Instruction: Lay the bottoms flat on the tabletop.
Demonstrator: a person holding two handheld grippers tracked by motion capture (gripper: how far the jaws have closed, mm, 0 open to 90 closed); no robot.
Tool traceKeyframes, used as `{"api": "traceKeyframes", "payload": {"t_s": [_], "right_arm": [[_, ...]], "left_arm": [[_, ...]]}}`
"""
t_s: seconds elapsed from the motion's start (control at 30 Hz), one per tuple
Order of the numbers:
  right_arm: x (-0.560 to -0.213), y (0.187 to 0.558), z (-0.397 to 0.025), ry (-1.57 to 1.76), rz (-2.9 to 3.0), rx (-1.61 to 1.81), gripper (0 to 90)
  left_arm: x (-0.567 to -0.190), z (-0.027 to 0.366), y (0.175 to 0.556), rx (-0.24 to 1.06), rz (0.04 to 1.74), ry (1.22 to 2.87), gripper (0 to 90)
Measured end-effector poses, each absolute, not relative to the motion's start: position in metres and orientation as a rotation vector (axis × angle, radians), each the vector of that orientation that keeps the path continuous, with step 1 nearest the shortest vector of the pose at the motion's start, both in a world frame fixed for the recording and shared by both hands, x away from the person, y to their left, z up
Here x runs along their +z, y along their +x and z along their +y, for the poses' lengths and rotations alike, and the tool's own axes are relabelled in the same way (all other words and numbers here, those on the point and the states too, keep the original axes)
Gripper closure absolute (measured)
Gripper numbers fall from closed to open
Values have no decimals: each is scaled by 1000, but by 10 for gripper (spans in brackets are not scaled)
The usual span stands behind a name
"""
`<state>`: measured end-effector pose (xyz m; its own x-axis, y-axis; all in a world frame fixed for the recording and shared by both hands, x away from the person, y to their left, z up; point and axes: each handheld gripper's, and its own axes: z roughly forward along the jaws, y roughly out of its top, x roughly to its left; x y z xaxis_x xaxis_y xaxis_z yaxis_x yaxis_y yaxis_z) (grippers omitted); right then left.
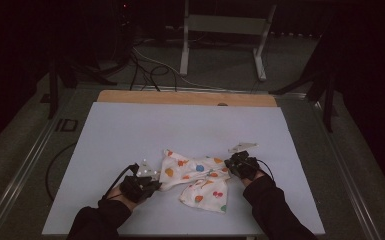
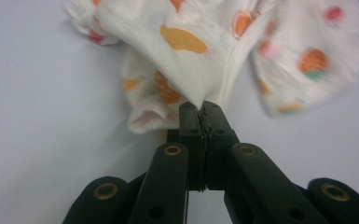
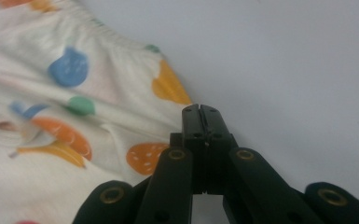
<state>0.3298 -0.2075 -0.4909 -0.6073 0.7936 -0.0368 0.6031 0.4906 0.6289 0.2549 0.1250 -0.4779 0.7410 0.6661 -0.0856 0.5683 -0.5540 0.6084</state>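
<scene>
Jaws, left gripper: pressed together, pinching the patterned cloth.
Jaws, right gripper: pressed together at the cloth's edge; grip itself unclear.
Cloth: crumpled on white table, long axis running gripper to gripper.

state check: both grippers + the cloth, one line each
left gripper: shut on the cloth's left edge.
right gripper: shut, at the cloth's right edge, apparently pinching it.
cloth: crumpled, fruit-printed, lying on the table between the grippers.
table: white top, bare beyond the cloth.
</scene>
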Motion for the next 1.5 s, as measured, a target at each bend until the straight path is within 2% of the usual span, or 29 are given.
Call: {"api": "traceKeyframes", "payload": {"t_s": [0.13,0.43,0.5,0.53,0.57,0.63,0.73,0.8,1.0,1.1,1.3,1.43,1.5], "right_arm": [[-496,327,-213,1194,2428,813,900],[-505,325,-215,1188,2455,771,900],[-505,325,-214,1185,2454,789,900],[-503,325,-214,1190,2449,799,876],[-501,325,-214,1195,2439,823,792],[-496,325,-214,1164,2439,882,703],[-486,327,-212,1153,2413,942,565],[-481,330,-210,1152,2401,981,527],[-474,339,-200,1141,2383,1024,423],[-476,343,-196,1153,2385,1029,358],[-480,347,-193,1148,2420,1028,136],[-481,350,-192,1190,2386,1009,123],[-482,352,-192,1202,2385,1010,117]], "left_arm": [[-484,113,243,143,874,2351,898],[-494,111,243,37,838,2355,893],[-491,114,245,32,832,2343,864],[-488,115,245,31,824,2333,823],[-484,117,246,36,804,2325,771],[-476,120,248,99,796,2315,629],[-466,126,257,133,799,2298,506],[-459,131,268,159,811,2282,470],[-458,140,294,206,839,2255,437],[-461,143,308,239,880,2248,379],[-464,145,328,222,896,2218,228],[-465,144,339,231,936,2194,161],[-466,142,344,225,961,2196,161]]}}
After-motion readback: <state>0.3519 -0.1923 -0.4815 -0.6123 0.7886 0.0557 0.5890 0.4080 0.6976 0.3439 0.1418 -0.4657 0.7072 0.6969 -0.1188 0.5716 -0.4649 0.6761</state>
